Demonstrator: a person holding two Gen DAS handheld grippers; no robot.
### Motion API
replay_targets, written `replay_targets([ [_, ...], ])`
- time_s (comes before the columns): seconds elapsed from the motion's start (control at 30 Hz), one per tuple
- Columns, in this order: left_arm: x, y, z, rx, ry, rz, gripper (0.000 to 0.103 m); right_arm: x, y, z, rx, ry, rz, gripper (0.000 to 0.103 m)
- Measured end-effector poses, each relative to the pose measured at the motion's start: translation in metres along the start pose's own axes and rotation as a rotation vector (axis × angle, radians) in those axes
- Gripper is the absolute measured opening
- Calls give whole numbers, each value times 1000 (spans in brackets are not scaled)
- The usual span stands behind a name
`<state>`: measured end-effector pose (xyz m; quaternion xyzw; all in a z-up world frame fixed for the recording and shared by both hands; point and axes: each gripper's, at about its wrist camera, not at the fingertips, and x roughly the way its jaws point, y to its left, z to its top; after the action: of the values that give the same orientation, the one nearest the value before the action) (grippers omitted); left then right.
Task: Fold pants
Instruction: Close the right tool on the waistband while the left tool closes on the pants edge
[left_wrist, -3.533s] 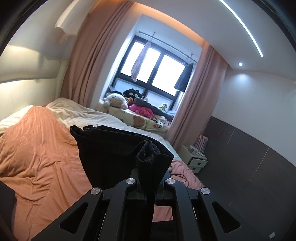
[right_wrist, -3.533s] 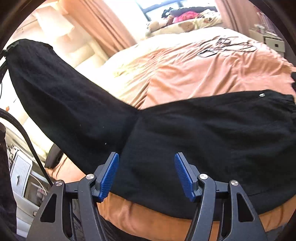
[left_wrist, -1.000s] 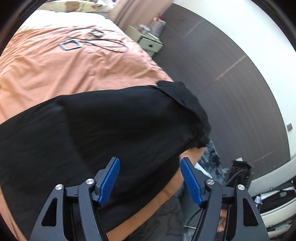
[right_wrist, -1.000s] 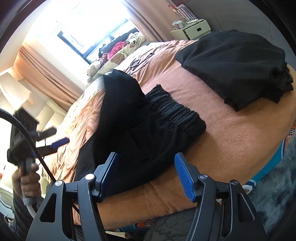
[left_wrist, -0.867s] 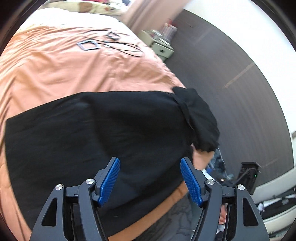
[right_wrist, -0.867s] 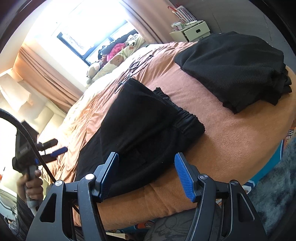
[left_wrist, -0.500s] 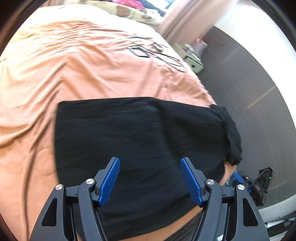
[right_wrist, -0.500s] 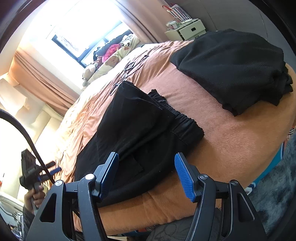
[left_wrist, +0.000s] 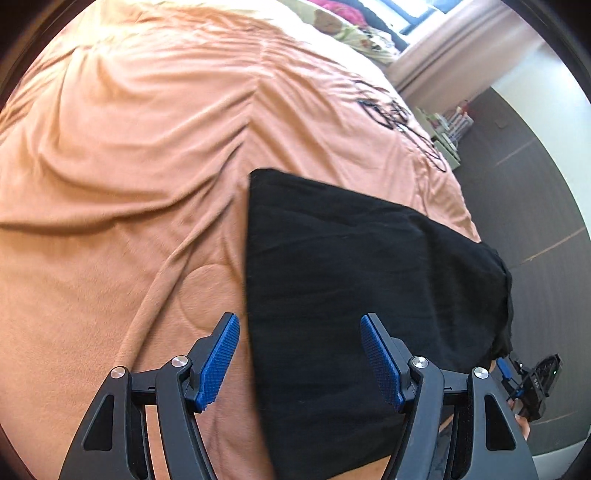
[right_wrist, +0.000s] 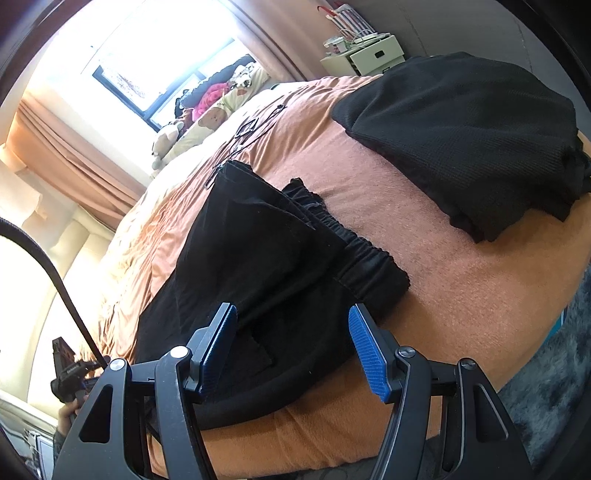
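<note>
Daylight from the window (right_wrist: 155, 74) filled the bedroom, and most of both views was taken by the bed (left_wrist: 110, 184) under its rumpled orange cover. On it, near the front edge, we saw the black pants (right_wrist: 266, 266) lying flat and already doubled over, the folded leg panel laid across toward the gathered waistband (right_wrist: 354, 254); a separate heap of dark clothing (right_wrist: 461, 140) sat well apart, toward the bed's far corner. We held the left hand-held gripper (left_wrist: 300, 362) over the pants' left folded edge with its blue pads spread and nothing between them, and the right hand-held gripper (right_wrist: 293, 347) hovered over the near edge, likewise spread and empty. We judged one fold done and released; the next move called for pinching an end of the bundle and carrying it across for a further fold.
</note>
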<state>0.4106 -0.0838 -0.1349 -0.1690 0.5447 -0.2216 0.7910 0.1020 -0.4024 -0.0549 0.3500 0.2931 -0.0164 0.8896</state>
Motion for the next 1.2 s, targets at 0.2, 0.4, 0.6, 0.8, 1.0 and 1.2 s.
replay_targets([
  [0.2, 21, 22, -2, -55, 35, -36, 70, 13, 2, 9, 18, 19, 24, 61],
  [0.4, 39, 28, -5, -76, 63, -67, 68, 35, 1, 20, 45, 53, 42, 61],
  [0.6, 47, 31, -5, -99, 59, -83, 68, 59, -15, 26, 171, 104, 46, 61],
  [0.8, 47, 32, -5, -106, 53, -90, 67, 64, -24, 26, 231, 101, 97, 14],
  [1.0, 46, 31, -6, -111, 47, -83, 67, 33, -7, 25, 153, 33, 115, 2],
  [1.2, 43, 26, -10, -117, 47, -101, 64, -2, -1, 8, 128, -6, 107, 2],
])
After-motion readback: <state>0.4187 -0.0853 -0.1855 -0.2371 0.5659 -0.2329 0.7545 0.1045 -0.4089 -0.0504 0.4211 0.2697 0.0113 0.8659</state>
